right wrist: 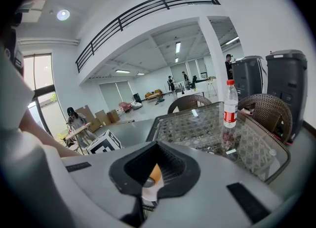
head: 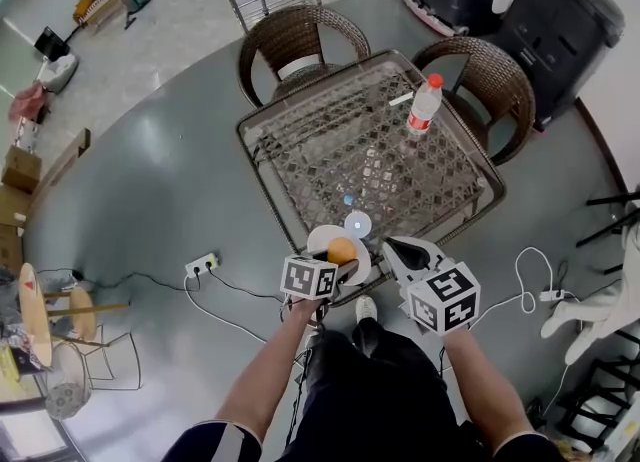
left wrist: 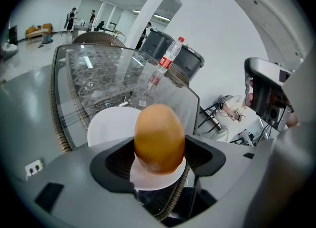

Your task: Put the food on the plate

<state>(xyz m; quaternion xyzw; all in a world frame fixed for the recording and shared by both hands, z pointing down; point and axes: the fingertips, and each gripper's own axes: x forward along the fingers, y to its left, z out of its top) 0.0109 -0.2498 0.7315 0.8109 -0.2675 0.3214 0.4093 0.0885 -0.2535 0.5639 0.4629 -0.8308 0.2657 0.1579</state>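
Food, a single orange egg-shaped piece (left wrist: 159, 138), sits pinched between the two jaws of the left gripper (head: 340, 266). It is held at the near edge of the table (head: 258, 165), right over the white plate (left wrist: 111, 123).

From the left gripper view we see the jaws pressing on both sides of the piece, with its rounded top standing clear above them. Its lower end drops behind the jaws, so we cannot tell whether it touches the plate or hangs just above it. From the head view, the marker cube (head: 308, 277) of this gripper covers the near left part of the plate. The food covers the plate's middle, and only a pale crescent of rim stays visible.

Just to the right, the right gripper (head: 398, 250) points toward the plate from close beside it. Its jaws are brought together with nothing between them. Through the dark opening in its own view we catch only a sliver of orange and a scrap of white. The rest of the food and plate is blocked there.

Farther right and toward the far side, a clear bottle (head: 423, 105) with a red cap and red label stands upright on the glass top, well apart from the plate.
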